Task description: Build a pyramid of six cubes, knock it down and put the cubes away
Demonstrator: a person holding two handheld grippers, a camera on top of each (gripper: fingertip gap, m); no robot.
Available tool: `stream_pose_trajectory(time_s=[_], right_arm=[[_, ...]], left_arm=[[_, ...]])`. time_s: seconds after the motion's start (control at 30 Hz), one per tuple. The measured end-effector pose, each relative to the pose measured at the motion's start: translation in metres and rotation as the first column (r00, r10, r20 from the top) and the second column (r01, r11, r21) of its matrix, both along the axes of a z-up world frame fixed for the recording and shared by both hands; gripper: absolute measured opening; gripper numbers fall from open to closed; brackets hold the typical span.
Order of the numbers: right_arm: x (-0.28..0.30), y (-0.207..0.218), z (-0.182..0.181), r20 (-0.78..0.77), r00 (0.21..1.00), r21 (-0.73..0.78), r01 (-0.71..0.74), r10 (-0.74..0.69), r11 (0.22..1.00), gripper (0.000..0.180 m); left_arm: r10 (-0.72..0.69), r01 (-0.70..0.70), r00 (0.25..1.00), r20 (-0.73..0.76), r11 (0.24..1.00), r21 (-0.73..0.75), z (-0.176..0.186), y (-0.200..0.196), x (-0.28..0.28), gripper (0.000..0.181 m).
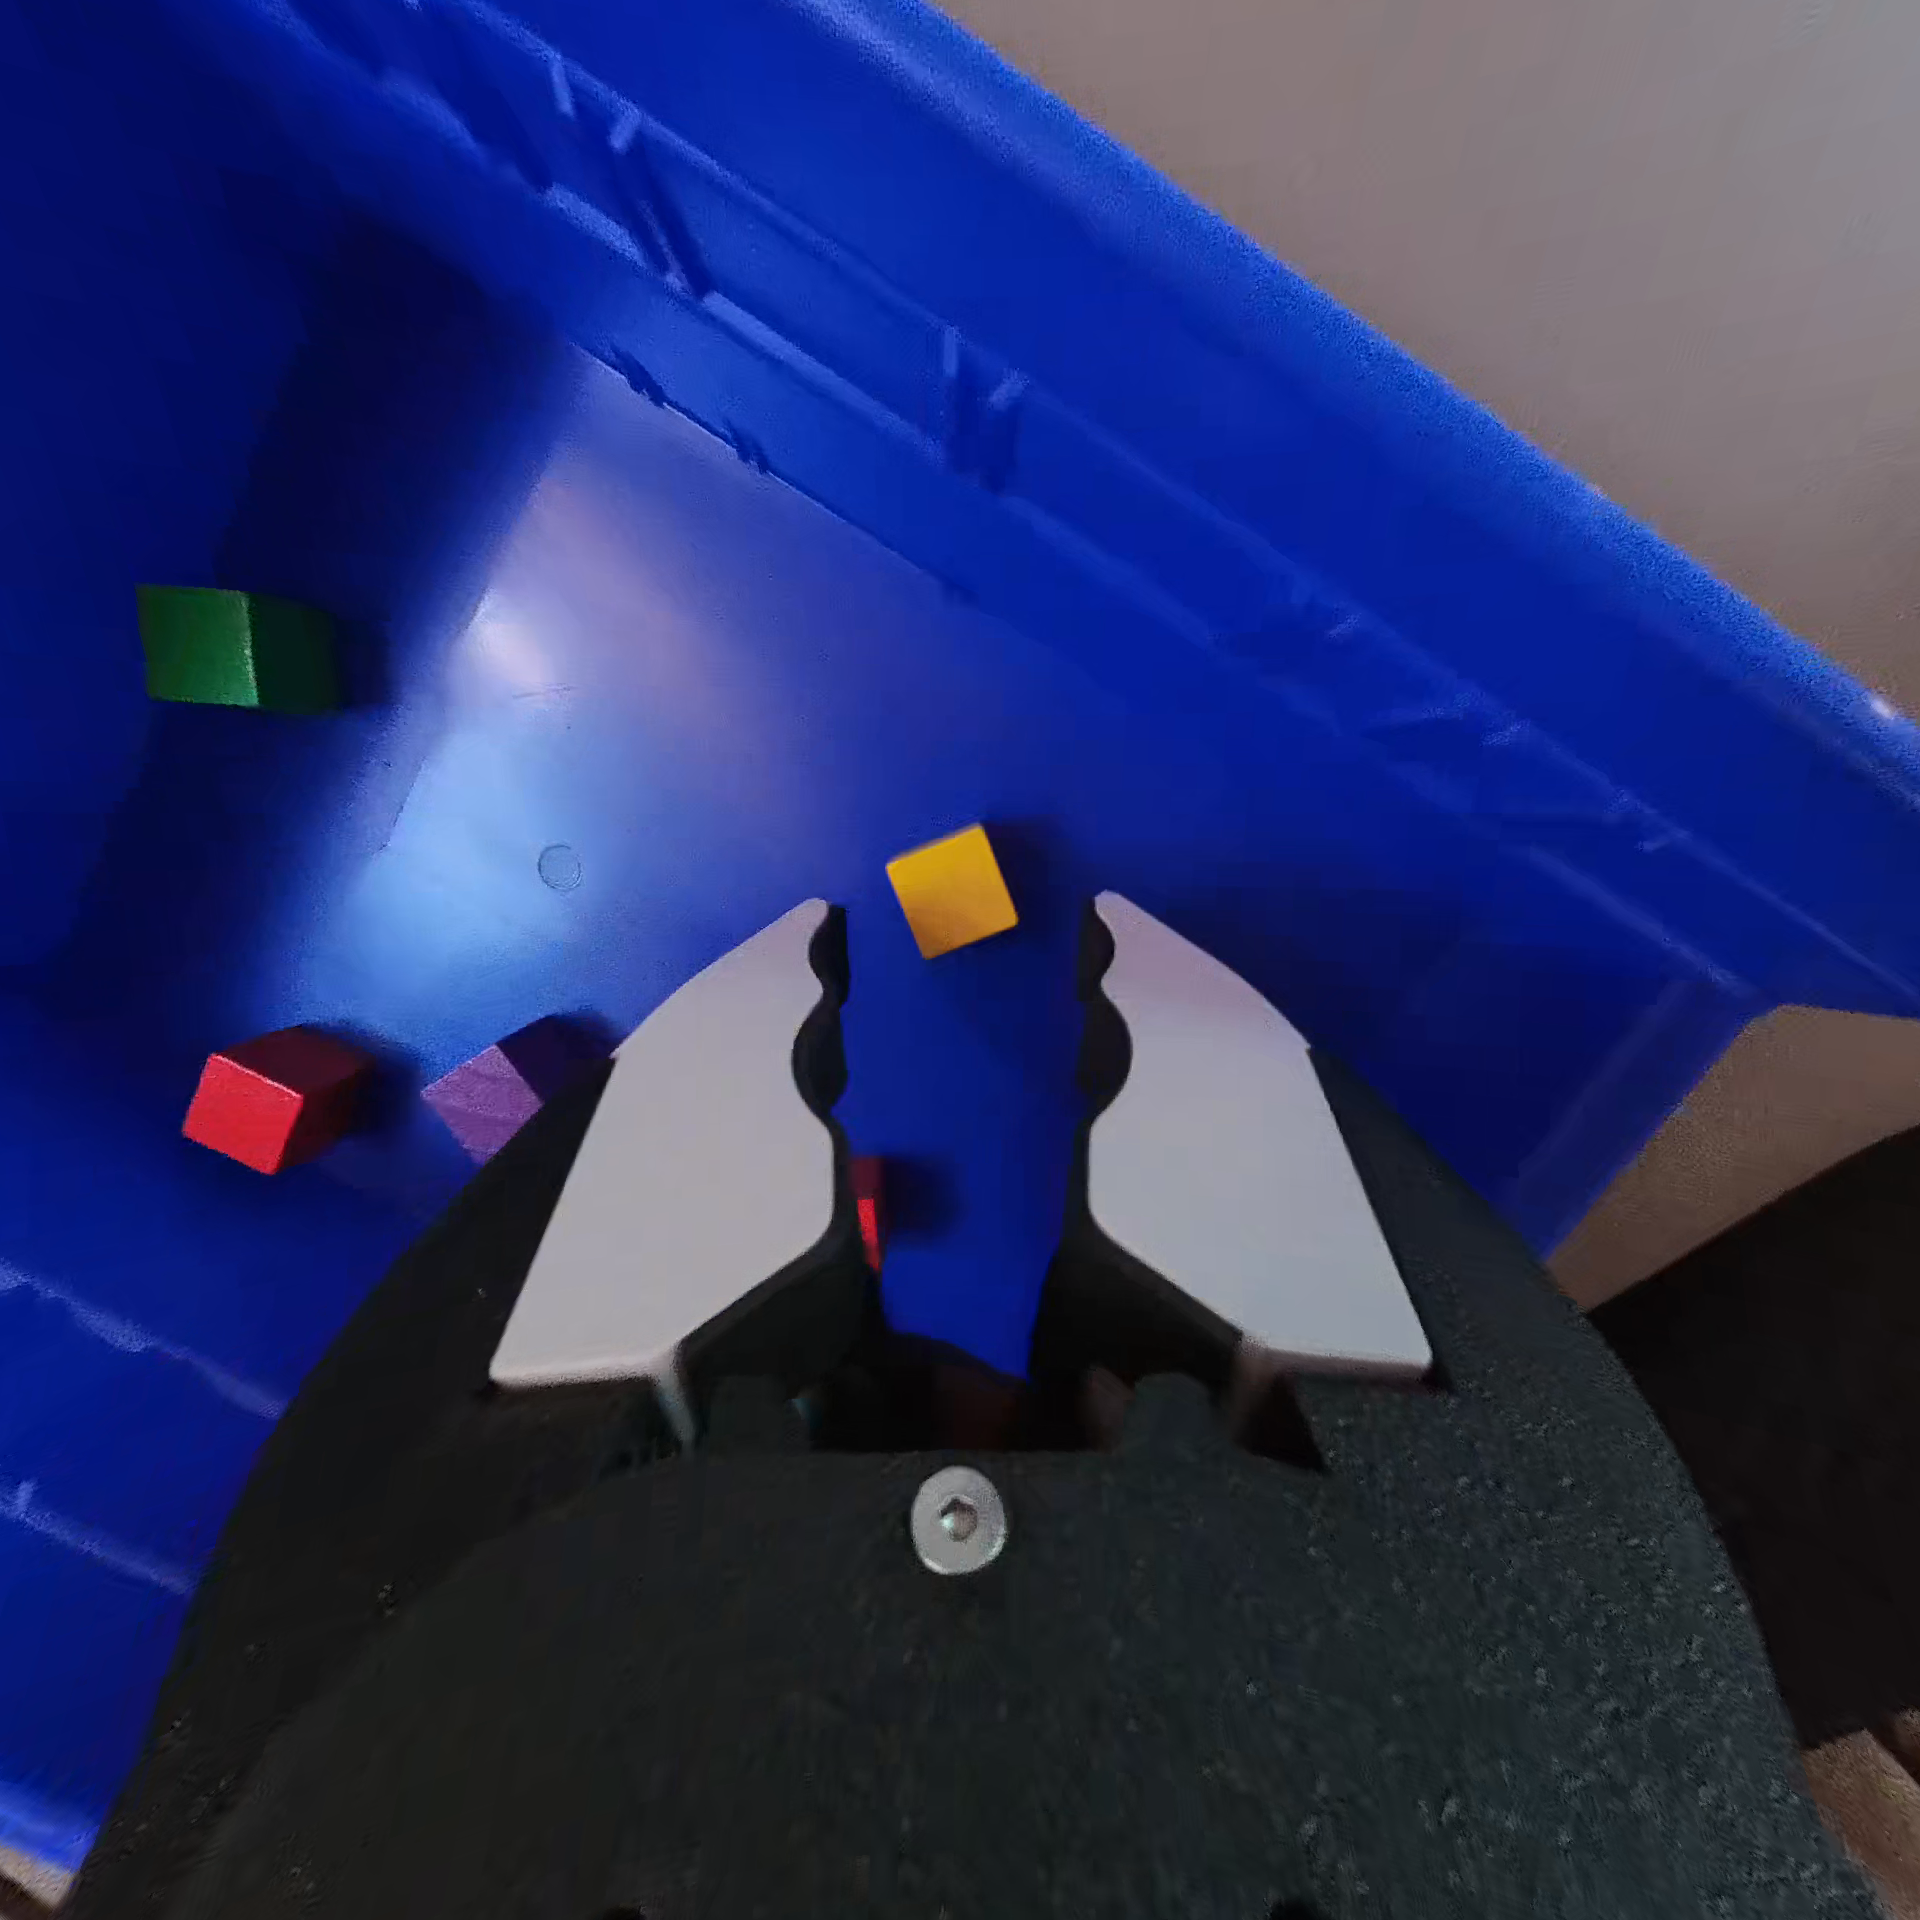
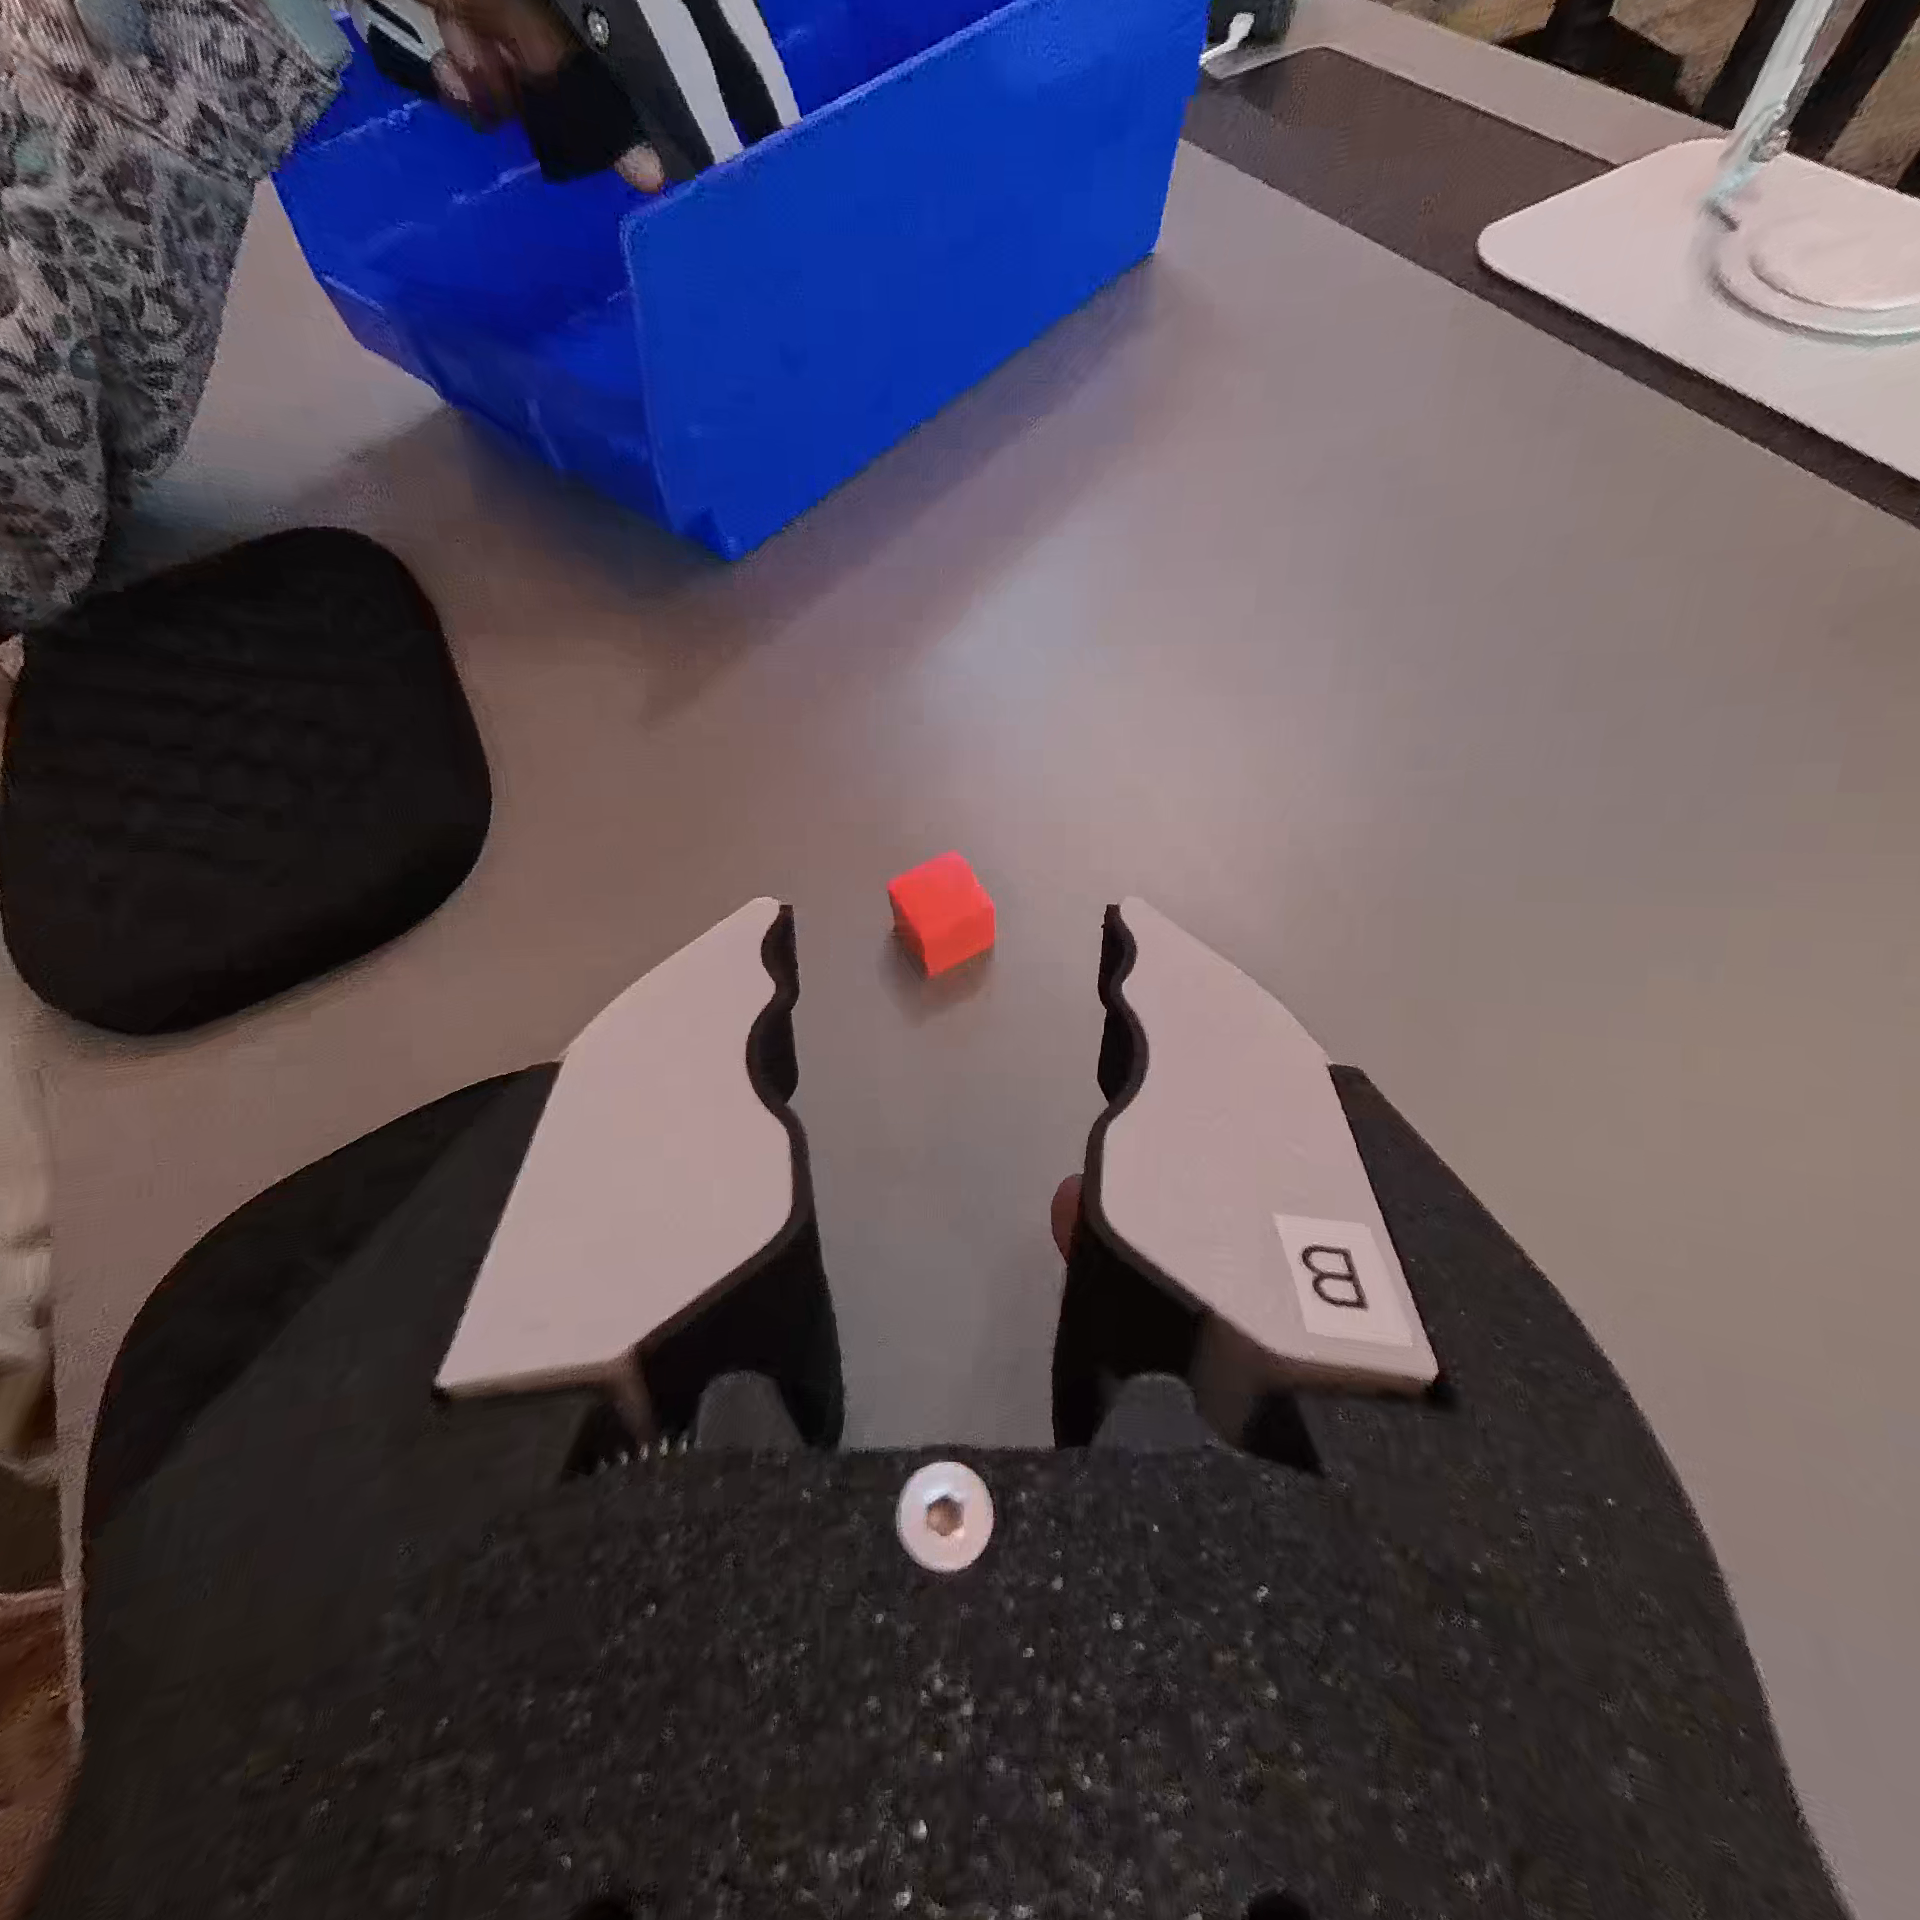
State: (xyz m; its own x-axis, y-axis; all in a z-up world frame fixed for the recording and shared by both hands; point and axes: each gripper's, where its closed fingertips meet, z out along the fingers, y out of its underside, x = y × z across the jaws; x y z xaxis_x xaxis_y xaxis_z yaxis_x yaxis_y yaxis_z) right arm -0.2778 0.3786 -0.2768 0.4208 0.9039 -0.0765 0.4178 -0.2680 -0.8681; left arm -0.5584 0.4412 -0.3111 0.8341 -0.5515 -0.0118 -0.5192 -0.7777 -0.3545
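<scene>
Last cube: right gripper [image 2: 945, 914] nearest, jaws apart.
Red cube [image 2: 941, 914] on table, dead ahead at its tips; left gripper [image 1: 961, 909] apart, empty, inside bin [image 2: 831, 312].

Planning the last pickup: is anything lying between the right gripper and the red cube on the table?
No. In the right wrist view only bare table separates the open right gripper from the red cube, which sits just ahead of its fingers.

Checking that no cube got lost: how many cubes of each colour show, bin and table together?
Green cube: 1
Yellow cube: 1
Purple cube: 1
Red cubes: 3, two in the blue bin (), one on the table ()
Total: 6
</scene>
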Motion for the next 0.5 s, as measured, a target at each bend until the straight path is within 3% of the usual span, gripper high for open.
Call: stream_pose_trajectory(time_s=[0.13,0.27,0.4,0.5], right_arm=[[0.006,0.002,0.000,-0.018,1.000,0.025,0.014,-0.014,1.000,0.058],[0.006,0.000,0.005,-0.080,0.997,0.029,0.002,0.001,1.000,0.055],[0.007,-0.010,0.005,-0.133,0.990,0.021,-0.043,0.046,0.999,0.050],[0.006,-0.015,0.001,-0.134,0.989,0.008,-0.069,0.069,0.998,0.050]], left_arm=[[0.037,-0.039,0.999,-0.037,0.998,-0.045,-0.016,0.002,-0.002,0.038],[0.000,-0.002,0.999,-0.044,0.998,-0.060,-0.017,-0.003,-0.003,0.023],[-0.191,0.184,0.980,0.060,0.977,0.103,0.040,-0.011,0.026,0.022],[-0.448,0.414,0.889,0.093,0.875,0.253,0.097,-0.038,0.073,0.022]])
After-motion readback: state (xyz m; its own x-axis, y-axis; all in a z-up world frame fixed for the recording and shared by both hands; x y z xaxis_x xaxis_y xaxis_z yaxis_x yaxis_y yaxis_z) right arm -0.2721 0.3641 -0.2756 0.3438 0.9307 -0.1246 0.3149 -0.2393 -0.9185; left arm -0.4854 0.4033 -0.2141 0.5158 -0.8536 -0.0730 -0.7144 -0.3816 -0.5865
